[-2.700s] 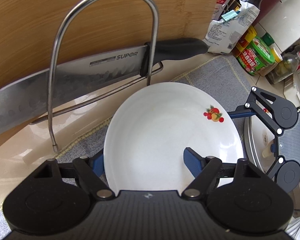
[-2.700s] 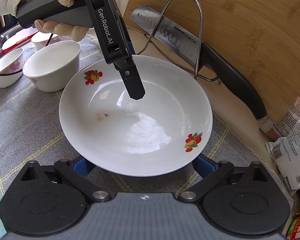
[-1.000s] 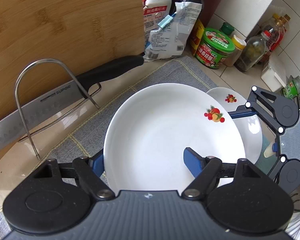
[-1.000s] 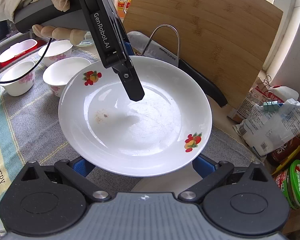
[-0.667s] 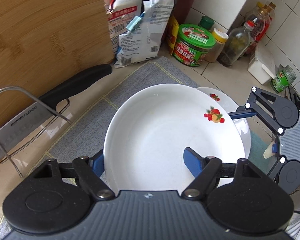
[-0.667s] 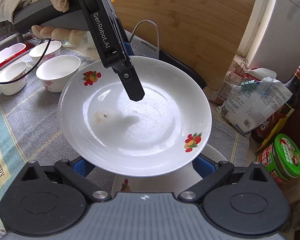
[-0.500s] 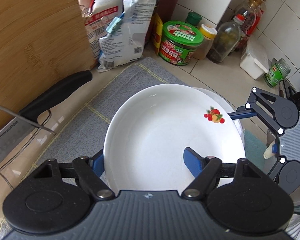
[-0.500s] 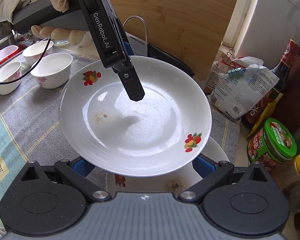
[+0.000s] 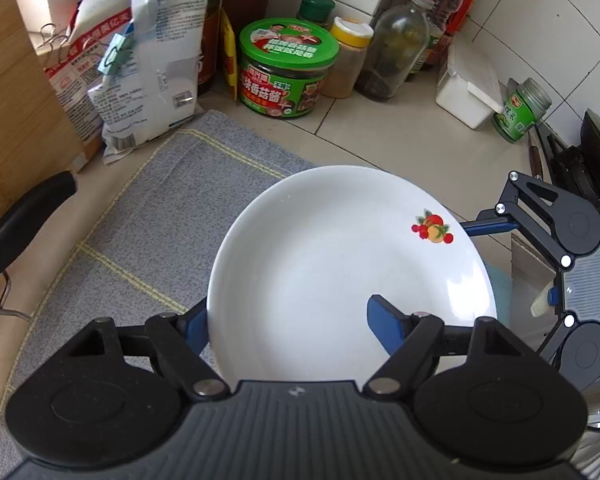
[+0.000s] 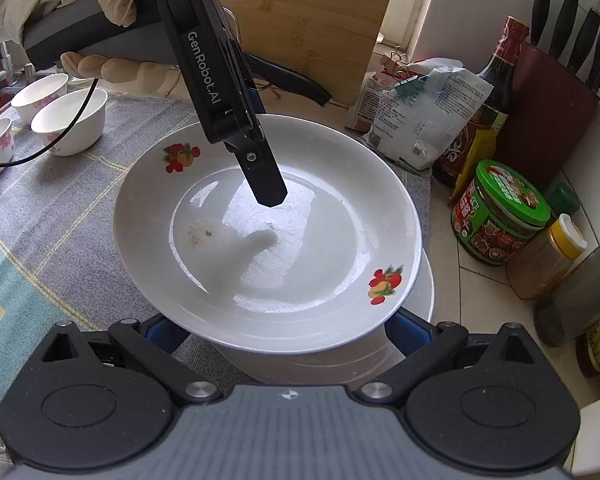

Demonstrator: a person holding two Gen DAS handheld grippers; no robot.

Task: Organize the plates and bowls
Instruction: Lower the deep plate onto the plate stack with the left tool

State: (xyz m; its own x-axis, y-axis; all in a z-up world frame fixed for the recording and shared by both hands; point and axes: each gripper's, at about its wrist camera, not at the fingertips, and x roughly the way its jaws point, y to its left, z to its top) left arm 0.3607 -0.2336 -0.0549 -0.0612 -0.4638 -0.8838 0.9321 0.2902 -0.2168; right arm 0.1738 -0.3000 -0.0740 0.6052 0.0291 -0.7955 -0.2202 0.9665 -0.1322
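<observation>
The plate (image 10: 340, 216) is a glossy white, shallow dish with small fruit prints on its rim, held above the grey woven mat (image 9: 172, 216) near the counter's corner. Only the right wrist view shows a second plate (image 10: 416, 300) directly beneath it, and a brown smear in its well. The left gripper (image 9: 288, 320) pinches the plate's rim, one blue finger (image 9: 384, 320) over it and one under. The right gripper (image 10: 284, 328) has both fingers under the near edge; whether it clamps, I cannot tell. A green-lidded jar (image 9: 286, 68) stands behind.
</observation>
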